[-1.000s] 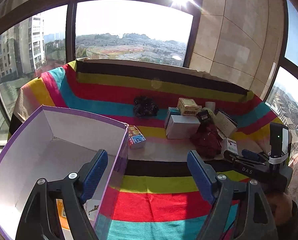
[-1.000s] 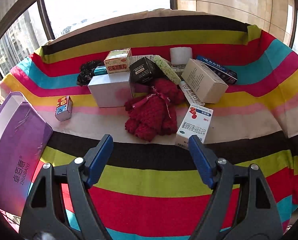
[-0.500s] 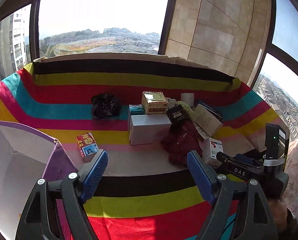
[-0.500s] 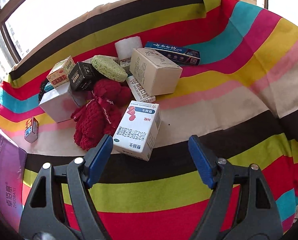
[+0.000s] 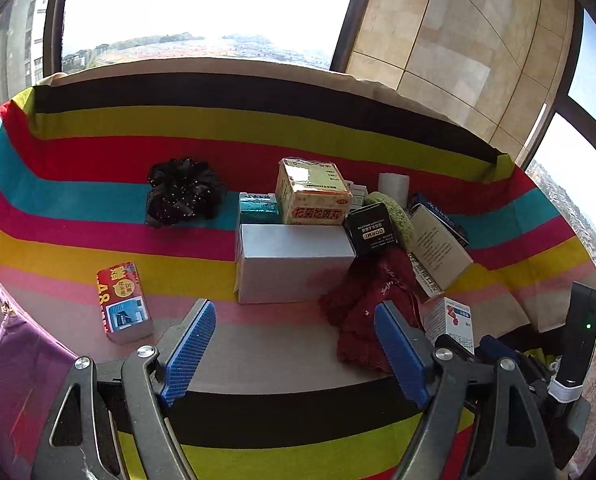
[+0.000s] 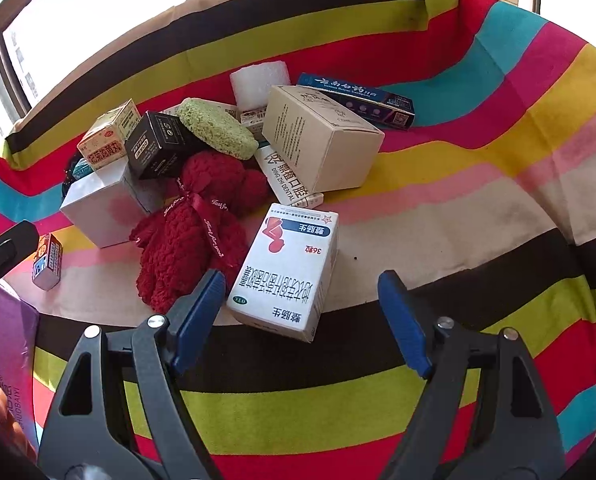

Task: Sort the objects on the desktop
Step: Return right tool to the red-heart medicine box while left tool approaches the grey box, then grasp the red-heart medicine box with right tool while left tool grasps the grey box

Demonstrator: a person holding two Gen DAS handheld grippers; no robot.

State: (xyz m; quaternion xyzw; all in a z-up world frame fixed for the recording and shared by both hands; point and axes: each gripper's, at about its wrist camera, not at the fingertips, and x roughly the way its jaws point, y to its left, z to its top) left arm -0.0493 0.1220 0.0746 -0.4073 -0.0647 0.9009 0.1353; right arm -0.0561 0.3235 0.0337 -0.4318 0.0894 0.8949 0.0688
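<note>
Both wrist views look low, sharing the white medicine box (image 5: pixel 451 322) (image 6: pixel 288 268).

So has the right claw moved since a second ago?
Yes. The right claw has closed in on the white medicine box, which lay farther ahead earlier.

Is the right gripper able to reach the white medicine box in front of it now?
Probably yes: the right gripper is open, the white medicine box lies just ahead, top uncovered, with only the red knitted toy beside it.
</note>
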